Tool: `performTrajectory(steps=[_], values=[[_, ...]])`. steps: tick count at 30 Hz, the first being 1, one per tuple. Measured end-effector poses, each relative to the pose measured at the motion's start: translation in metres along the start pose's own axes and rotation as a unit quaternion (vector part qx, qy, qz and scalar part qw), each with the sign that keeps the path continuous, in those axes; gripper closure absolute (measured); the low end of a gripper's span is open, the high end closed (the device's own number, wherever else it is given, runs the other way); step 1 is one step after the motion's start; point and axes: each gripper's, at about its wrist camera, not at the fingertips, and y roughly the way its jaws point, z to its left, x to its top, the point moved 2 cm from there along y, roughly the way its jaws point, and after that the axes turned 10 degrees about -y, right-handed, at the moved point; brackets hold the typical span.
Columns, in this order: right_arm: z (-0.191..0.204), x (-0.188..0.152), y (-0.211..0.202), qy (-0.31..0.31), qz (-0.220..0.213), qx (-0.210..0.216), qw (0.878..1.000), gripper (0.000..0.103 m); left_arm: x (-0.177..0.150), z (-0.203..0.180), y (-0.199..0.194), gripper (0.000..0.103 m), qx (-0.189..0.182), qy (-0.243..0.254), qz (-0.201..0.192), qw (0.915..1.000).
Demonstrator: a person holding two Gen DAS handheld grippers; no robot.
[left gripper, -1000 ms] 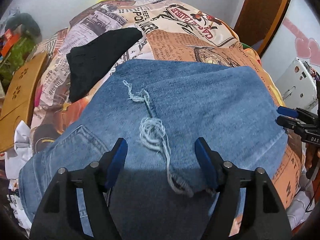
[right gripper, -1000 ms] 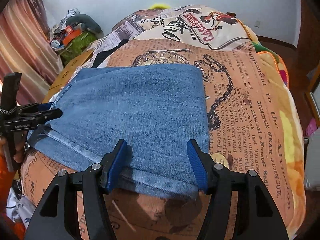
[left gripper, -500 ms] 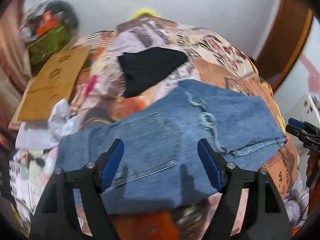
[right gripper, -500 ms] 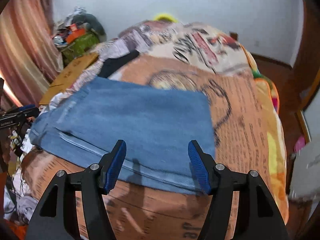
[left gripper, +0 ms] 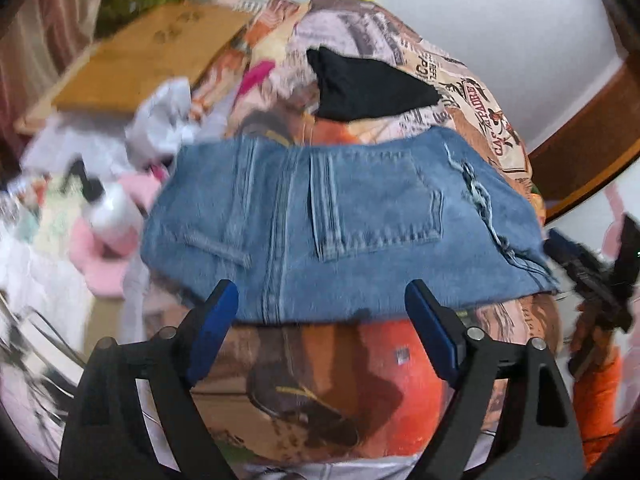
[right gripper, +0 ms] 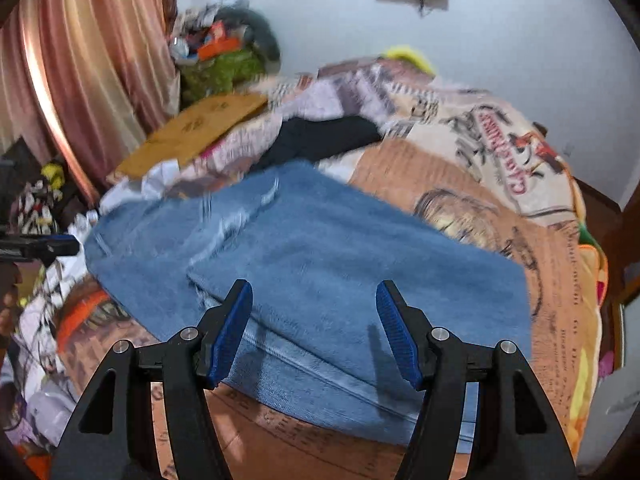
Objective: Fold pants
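Your left claw (left gripper: 322,334) is spread wide with nothing between its blue pads, hanging over the printed blanket (left gripper: 400,364) of the bed, and the folded pants (left gripper: 344,220) lie just ahead of its tips. From here you see the denim's seat side: a stitched back pocket ahead and slightly toward your right pad, a vertical seam line and a belt loop ahead of your left pad, and a frayed rip with loose pale threads out past your right pad. The fabric's near edge is raw and uneven. Your right claw (right gripper: 316,334) is likewise wide open and holds nothing; it hangs directly over the pants (right gripper: 320,264), whose smoother blue layers fill the space between and beyond both pads, with a doubled hem edge running under the tips. The denim lies flat in a broad, roughly rectangular stack. Farther ahead of both claws sits a black garment (left gripper: 368,86) on the blanket, apart from the pants. Both views are somewhat blurred, so finer stitching is hard to read.
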Motion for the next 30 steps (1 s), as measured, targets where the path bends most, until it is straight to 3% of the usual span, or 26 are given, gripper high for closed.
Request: performTrajectory(steps=[3,7,14,18,22,26,30], values=[[0.005,-0.01,0.023,-0.013,0.044,0.01,0.999,0.043,-0.007,0.012,0.011,0.017,-0.041,-0.045,0.032,0.9976],[0.006,-0.017,0.022,-0.016,0.041,0.014,0.999,0.043,-0.017,0.029,0.028,0.017,-0.083,-0.11,0.063,0.9884],[0.006,-0.018,0.022,-0.011,0.037,0.024,0.999,0.042,-0.012,0.04,0.042,0.015,-0.107,-0.174,0.059,0.9772],[0.006,-0.018,0.023,-0.006,0.034,0.028,0.999,0.042,-0.008,0.039,0.051,0.001,-0.118,-0.193,0.072,0.9715],[0.005,-0.019,0.023,-0.003,0.03,0.032,0.999,0.041,-0.005,0.035,0.057,0.001,-0.106,-0.207,0.081,0.9693],[0.005,-0.019,0.024,0.002,0.026,0.036,0.999,0.041,0.002,0.043,0.066,0.001,-0.13,-0.237,0.084,0.9589],[0.004,-0.019,0.024,0.003,0.026,0.039,0.999,0.04,0.017,0.044,0.08,0.001,-0.134,-0.25,0.084,0.9553]])
